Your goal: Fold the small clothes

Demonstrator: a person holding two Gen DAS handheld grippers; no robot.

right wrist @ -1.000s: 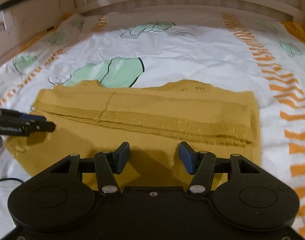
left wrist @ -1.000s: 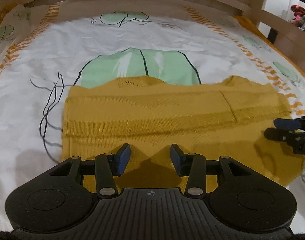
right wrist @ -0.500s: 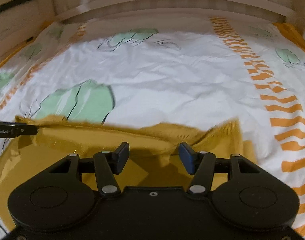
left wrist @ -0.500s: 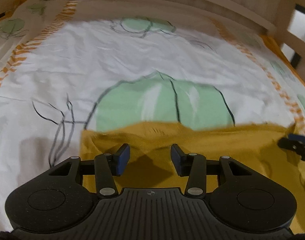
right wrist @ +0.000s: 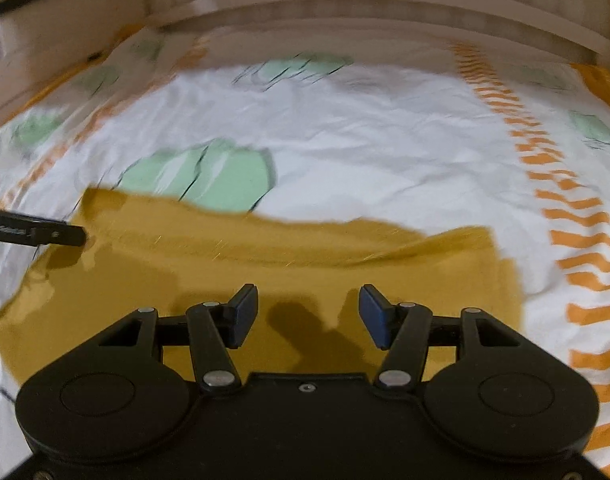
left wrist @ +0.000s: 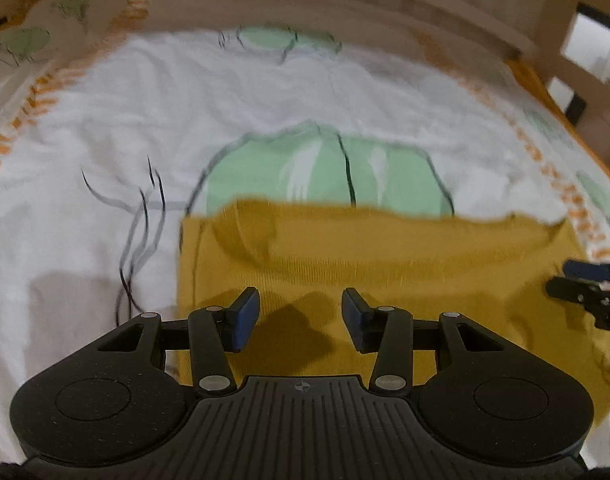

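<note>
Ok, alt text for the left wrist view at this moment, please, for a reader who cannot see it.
The open left gripper hovers over a mustard-yellow knitted garment lying flat on a white bedsheet printed with green leaves and orange dashes. The tip of the right gripper enters at the right edge over the garment's side, and a wooden bed frame runs across the top. The picture is motion-blurred.

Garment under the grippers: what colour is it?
Mustard yellow, plain knit garment; it shows best in the left wrist view.
</note>
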